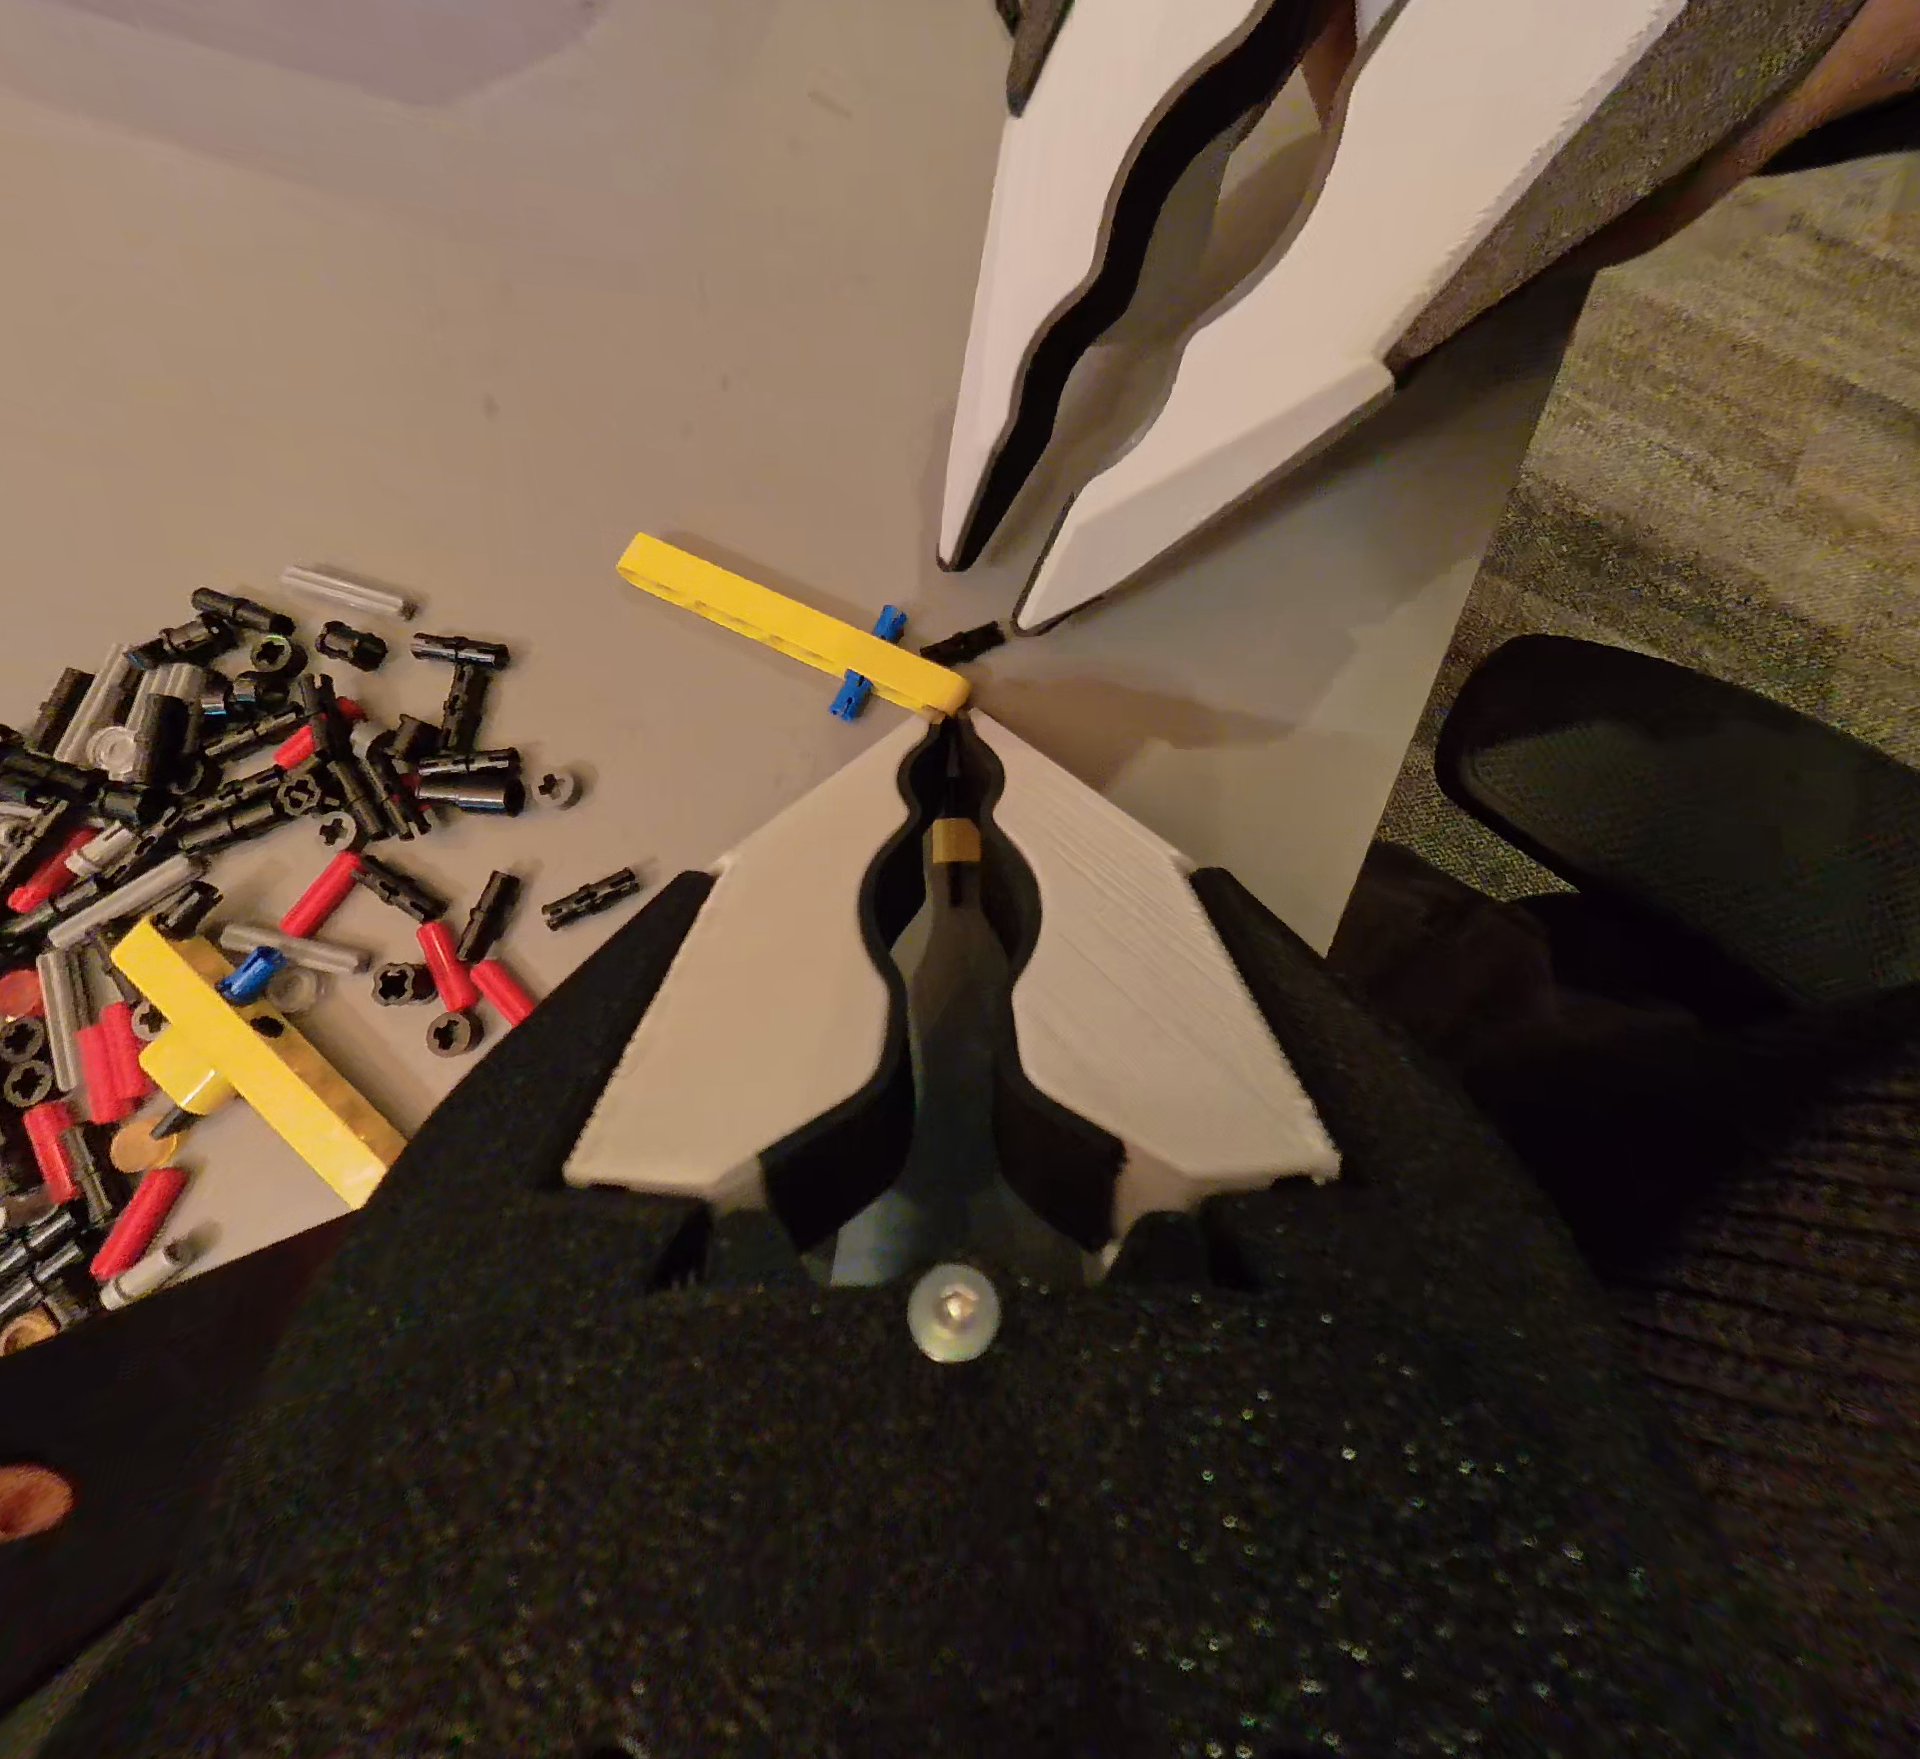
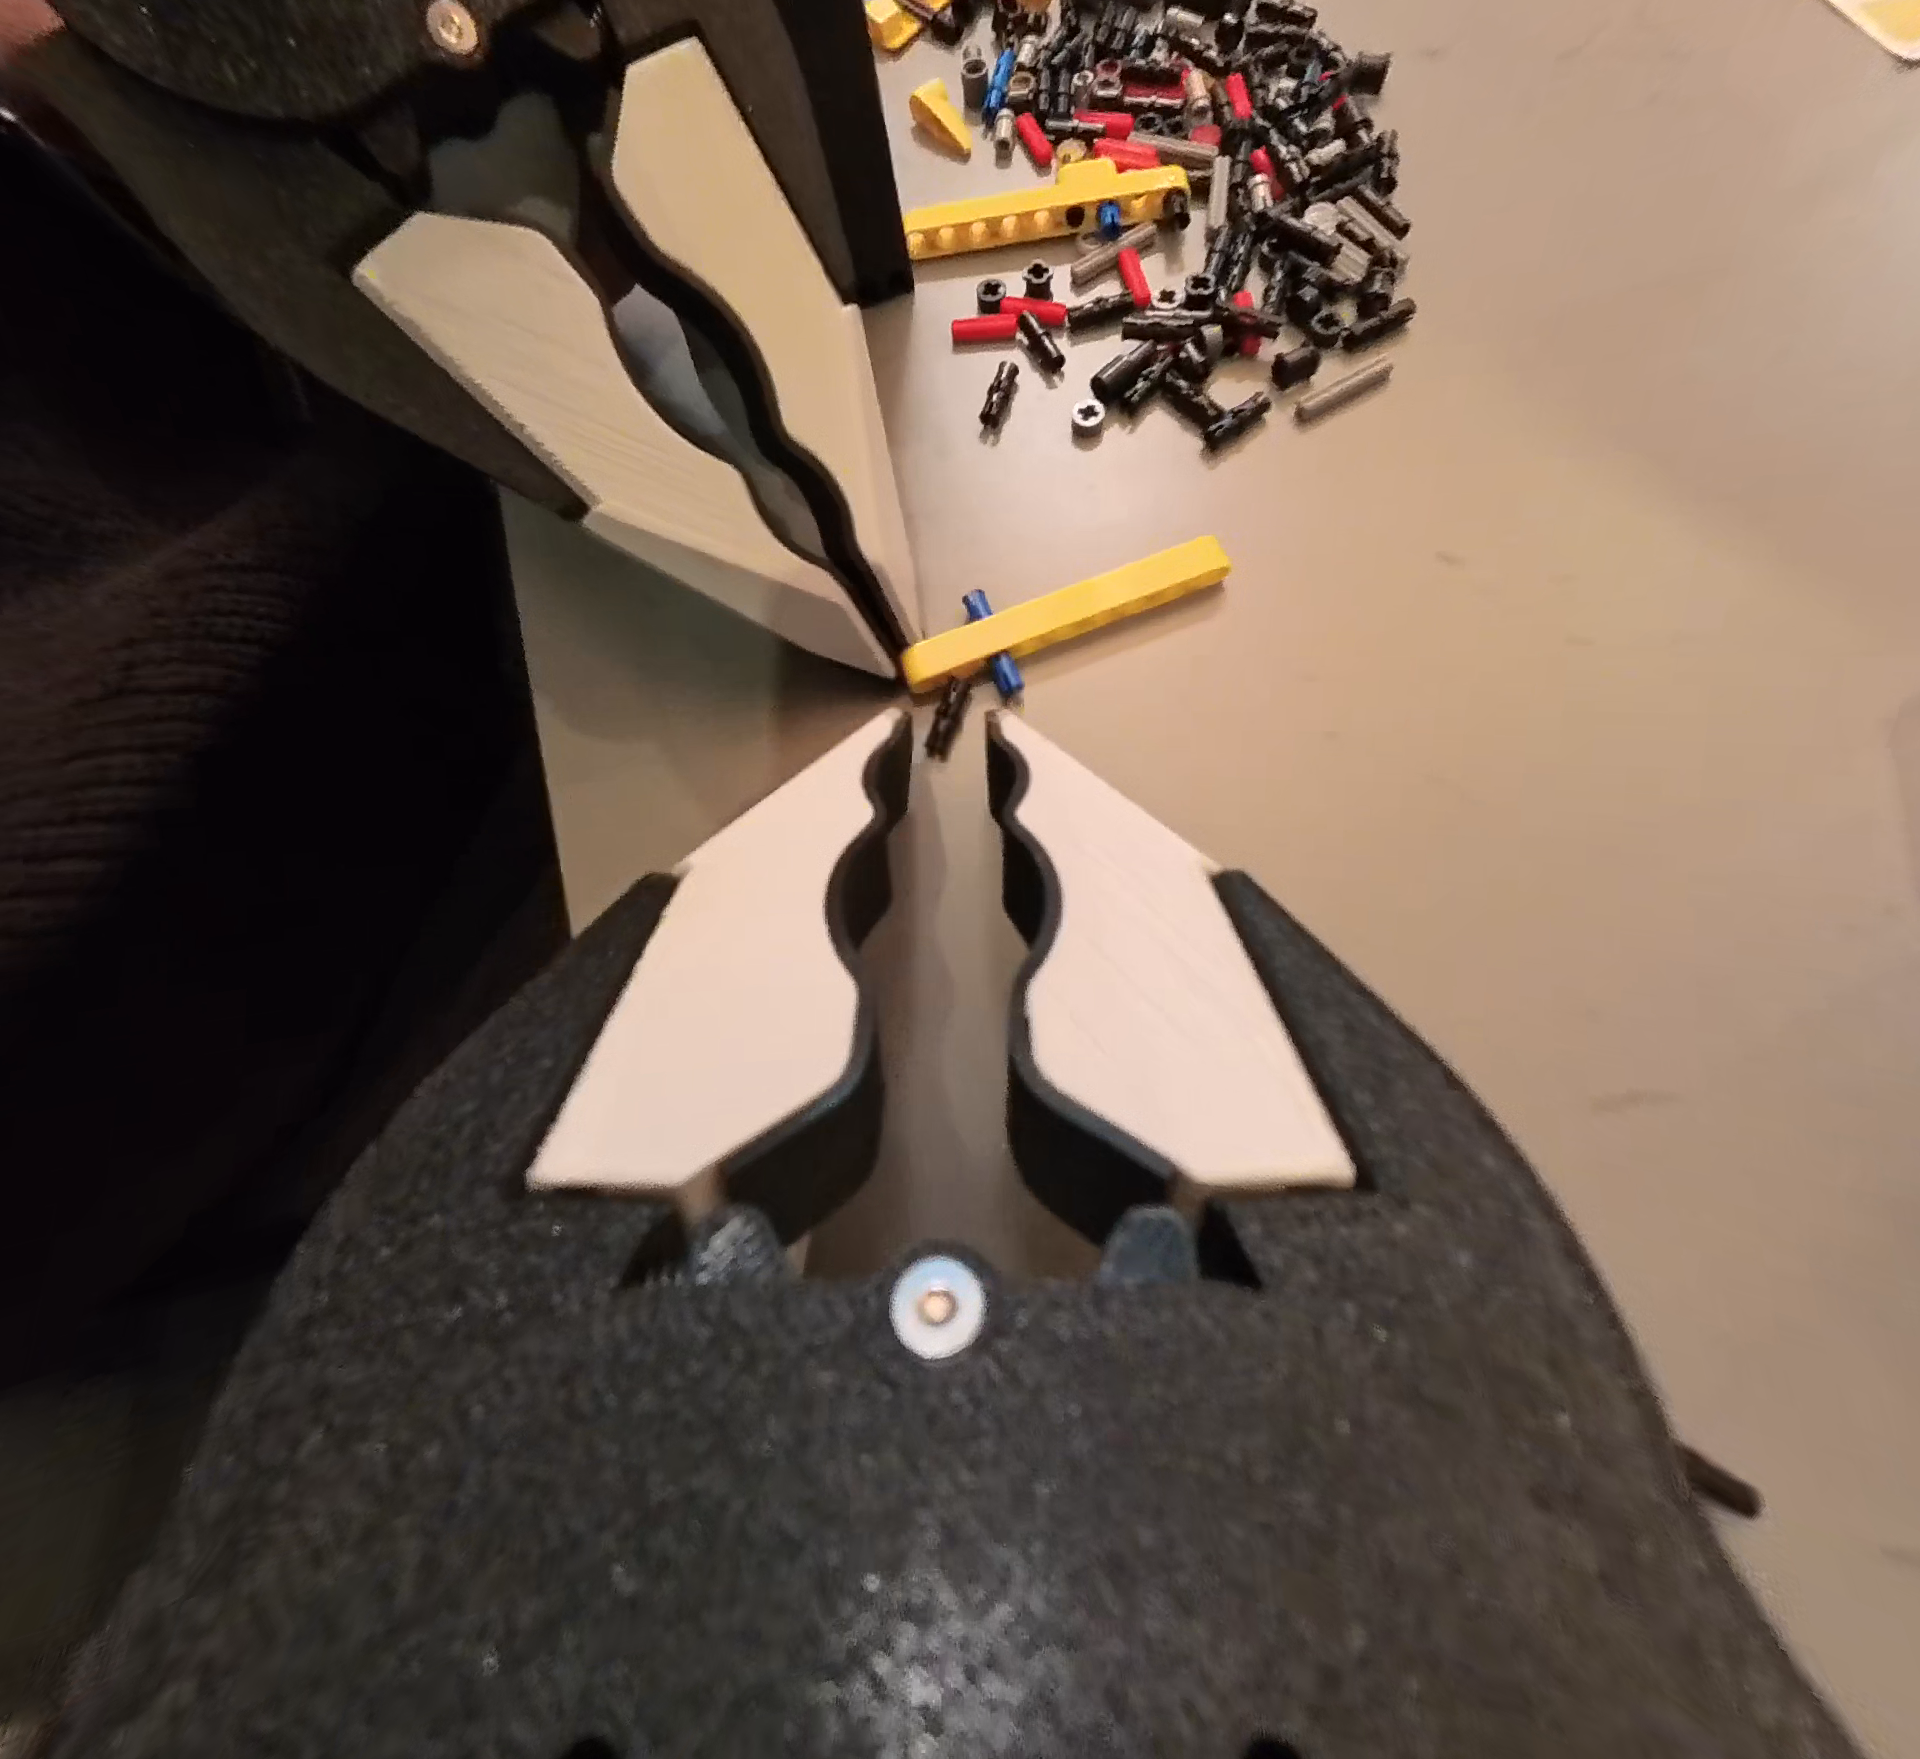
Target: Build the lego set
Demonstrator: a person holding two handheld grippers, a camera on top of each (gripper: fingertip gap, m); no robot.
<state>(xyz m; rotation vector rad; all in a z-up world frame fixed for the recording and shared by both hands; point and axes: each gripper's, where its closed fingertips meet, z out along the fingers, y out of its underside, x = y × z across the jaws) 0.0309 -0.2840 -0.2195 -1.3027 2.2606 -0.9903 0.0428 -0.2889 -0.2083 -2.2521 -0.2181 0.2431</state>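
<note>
A: Grey table [image 1: 520, 307], carpet past its edge; loose heap of small parts [image 2: 1195, 151] well off ahead of the right gripper, out to the left gripper's left. What's at the tips?

B: Left gripper [image 1: 945, 722] has its fingers drawn together on the near end of a yellow beam [image 1: 790, 623]. Beam's long axis runs away from those tips, ahead and to the left. A blue pin [image 1: 868, 665] crosses it just beyond the clamped end.

A: And the right?

B: Right gripper [image 2: 948, 717] has its fingers apart, nothing clamped. A short black pin [image 2: 948, 717] lies between its fingertips, pointing forward toward the beam's near end, touching it or nearly so. Can't tell if it is seated in a hole.

A: Which is nearer that pin?

B: The right one, clearly. Its tips flank the pin; the left's tips sit just beside, on the beam's end.
</note>
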